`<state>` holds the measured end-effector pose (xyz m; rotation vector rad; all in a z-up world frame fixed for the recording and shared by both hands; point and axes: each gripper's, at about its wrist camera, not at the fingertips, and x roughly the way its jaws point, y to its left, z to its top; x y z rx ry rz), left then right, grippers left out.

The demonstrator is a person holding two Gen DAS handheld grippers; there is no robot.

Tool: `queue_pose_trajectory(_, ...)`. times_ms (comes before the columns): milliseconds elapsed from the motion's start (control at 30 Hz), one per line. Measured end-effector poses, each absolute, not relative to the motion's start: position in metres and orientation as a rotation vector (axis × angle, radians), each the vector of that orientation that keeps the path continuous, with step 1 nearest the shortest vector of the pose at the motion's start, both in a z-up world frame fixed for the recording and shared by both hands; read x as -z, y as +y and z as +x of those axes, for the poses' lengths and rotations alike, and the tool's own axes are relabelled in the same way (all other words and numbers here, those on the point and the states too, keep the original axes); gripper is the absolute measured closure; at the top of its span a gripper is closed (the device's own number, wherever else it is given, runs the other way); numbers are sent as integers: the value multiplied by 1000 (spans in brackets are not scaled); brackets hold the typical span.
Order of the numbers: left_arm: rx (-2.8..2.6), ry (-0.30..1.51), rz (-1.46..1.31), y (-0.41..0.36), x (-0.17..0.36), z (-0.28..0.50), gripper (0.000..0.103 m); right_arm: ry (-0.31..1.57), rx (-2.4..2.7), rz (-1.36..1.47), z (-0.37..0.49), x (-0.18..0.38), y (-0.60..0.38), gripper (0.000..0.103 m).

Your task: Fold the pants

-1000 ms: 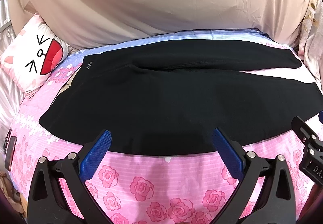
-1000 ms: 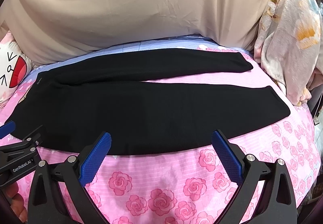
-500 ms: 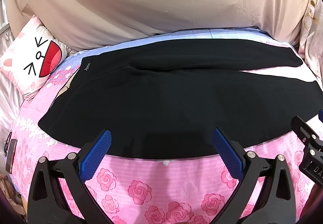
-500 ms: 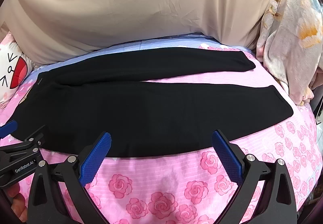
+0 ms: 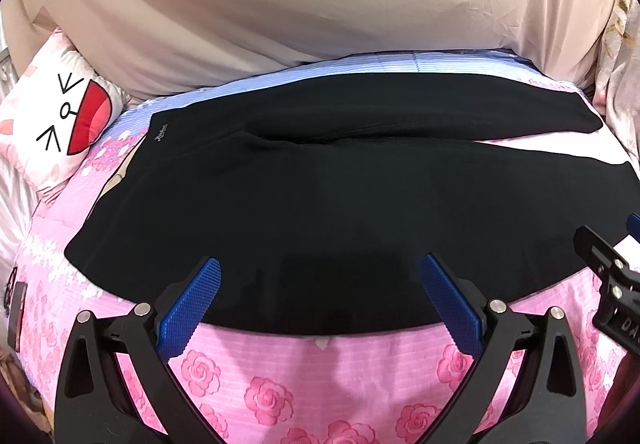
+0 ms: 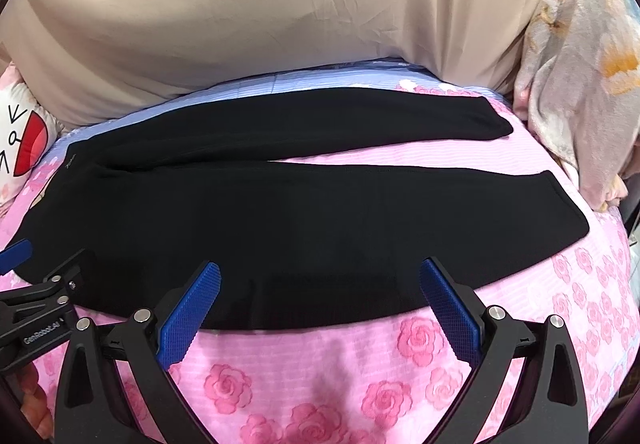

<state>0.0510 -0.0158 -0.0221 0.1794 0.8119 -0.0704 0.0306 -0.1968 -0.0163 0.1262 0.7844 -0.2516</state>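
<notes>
Black cloth fills the middle of the left wrist view: the pants [image 5: 340, 203] lie flat on the bed [image 5: 320, 372], waistband to the left, two legs running off to the right, the far leg parted from the near one by a thin wedge of pink sheet. The left gripper [image 5: 320, 296] hangs over the near edge of the near leg, towards the waist end, its jaws wide apart and empty, with the blue pads [image 5: 192, 300] not touching the fabric as far as I can tell. A cartoon-face pillow [image 5: 60, 123] leans at the far left, and the right gripper's black frame shows at the right edge.

In the right wrist view the pants [image 6: 304, 211] show their full length, with both cuffs lying at the right and a floral blanket [image 6: 576, 83] bunched beyond them. The right gripper [image 6: 320, 300] stands over the same near edge further towards the cuffs, jaws likewise spread and holding nothing.

No fold looks begun; the step in hand seems to be the approach for the first grasp. The next move likely calls for both grippers to dip, pinch the near leg's edge, and carry it evenly over the far leg.
</notes>
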Motion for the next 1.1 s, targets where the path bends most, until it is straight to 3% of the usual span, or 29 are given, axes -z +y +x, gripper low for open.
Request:
queue_pose_trajectory(100, 106, 820, 156, -10, 24, 60, 5, 807, 213, 146, 43, 16, -222, 6)
queue_pose_trajectory(333, 86, 756, 93, 11, 25, 78, 5, 760, 336, 204, 109, 2, -389, 6)
queue_pose_trajectory(500, 87, 818, 17, 33, 24, 109, 5, 779, 366, 214, 173, 7, -484, 6)
queue_pose_trajectory(700, -72, 782, 1, 94, 1, 174, 5, 828, 404, 165, 242, 24, -545, 17)
queue_pose_trajectory(900, -251, 829, -19, 179, -1, 284, 5, 929, 416, 210, 282, 53, -568, 17)
queue_pose_trajectory(933, -298, 830, 9, 193, 2, 306, 5, 935, 411, 217, 285, 57, -567, 19)
queue_pose_trajectory(1000, -382, 836, 59, 212, 10, 339, 5, 920, 394, 229, 285, 58, -565, 35)
queue_pose_trajectory(1100, -403, 898, 107, 230, 30, 381, 5, 902, 354, 244, 281, 53, -559, 73)
